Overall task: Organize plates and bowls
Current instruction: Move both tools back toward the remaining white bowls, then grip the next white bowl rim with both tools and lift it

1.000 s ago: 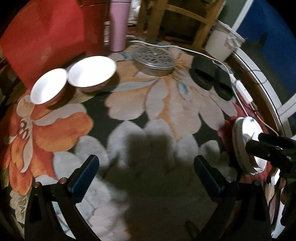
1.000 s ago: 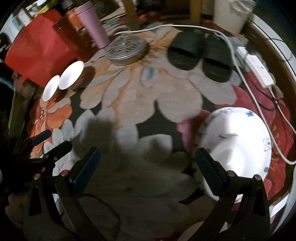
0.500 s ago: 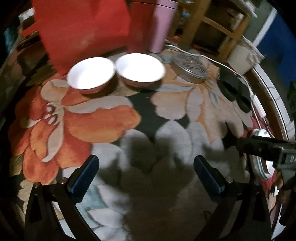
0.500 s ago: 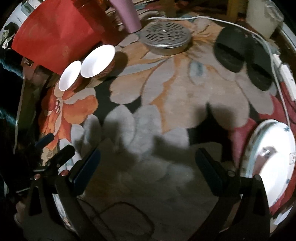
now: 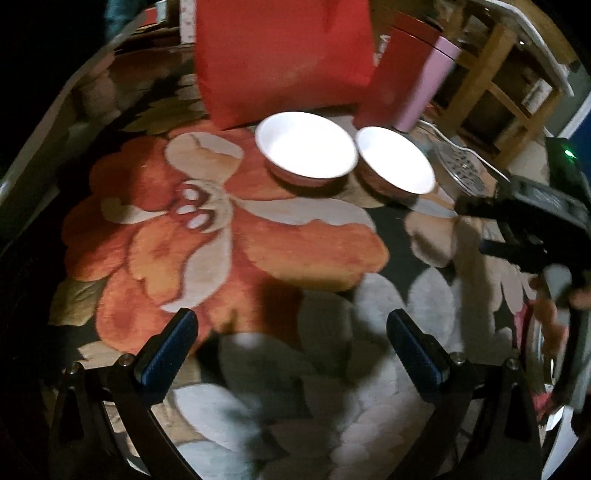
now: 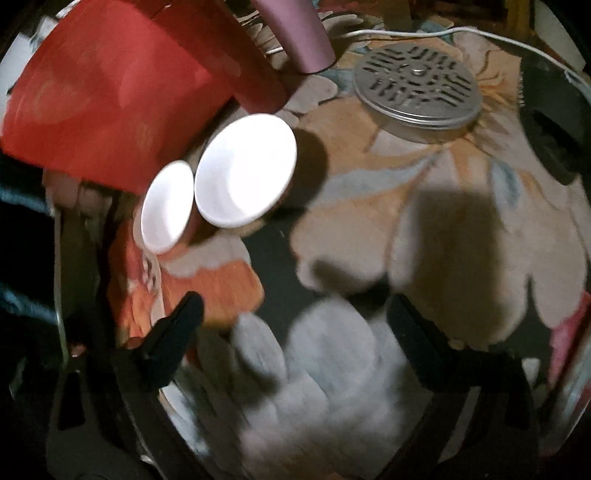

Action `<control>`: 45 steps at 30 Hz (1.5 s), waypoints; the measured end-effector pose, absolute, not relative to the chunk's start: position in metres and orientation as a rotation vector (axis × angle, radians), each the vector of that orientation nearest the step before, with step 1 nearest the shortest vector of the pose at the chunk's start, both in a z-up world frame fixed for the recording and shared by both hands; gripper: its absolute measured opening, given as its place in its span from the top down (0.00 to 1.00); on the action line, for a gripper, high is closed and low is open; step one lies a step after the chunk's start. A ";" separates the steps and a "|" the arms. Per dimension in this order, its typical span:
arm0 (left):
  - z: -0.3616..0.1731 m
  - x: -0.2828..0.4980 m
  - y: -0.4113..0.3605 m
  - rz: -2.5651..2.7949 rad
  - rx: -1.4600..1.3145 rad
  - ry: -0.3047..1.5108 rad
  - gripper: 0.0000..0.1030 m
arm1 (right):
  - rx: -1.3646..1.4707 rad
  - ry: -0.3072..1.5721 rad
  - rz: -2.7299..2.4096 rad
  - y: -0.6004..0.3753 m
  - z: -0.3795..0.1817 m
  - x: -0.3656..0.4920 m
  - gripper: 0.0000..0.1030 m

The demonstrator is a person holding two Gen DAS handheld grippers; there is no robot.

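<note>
Both views have swung toward the two bowls (image 5: 306, 151); each gripper (image 5: 291, 347) spread, empty; lettering seemingly unreadable.

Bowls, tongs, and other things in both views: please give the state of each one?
Left bowl: upright, empty, on the rug.
Right bowl: upright, empty, beside the first.
Left tongs: open, holding nothing.
Right tongs: open, just been closing slightly, nothing between.
Metal perforated lid: lying flat.
Pink tumbler: standing.
</note>
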State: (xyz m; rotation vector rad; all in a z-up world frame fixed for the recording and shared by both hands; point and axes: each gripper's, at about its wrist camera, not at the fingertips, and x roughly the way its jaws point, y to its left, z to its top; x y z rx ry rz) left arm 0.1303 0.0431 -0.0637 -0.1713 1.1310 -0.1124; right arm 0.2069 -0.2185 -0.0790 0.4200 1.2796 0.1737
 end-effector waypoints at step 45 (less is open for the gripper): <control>-0.126 0.122 0.042 -0.169 -0.310 1.316 0.25 | 0.128 1.457 0.590 -0.118 -0.115 0.150 0.84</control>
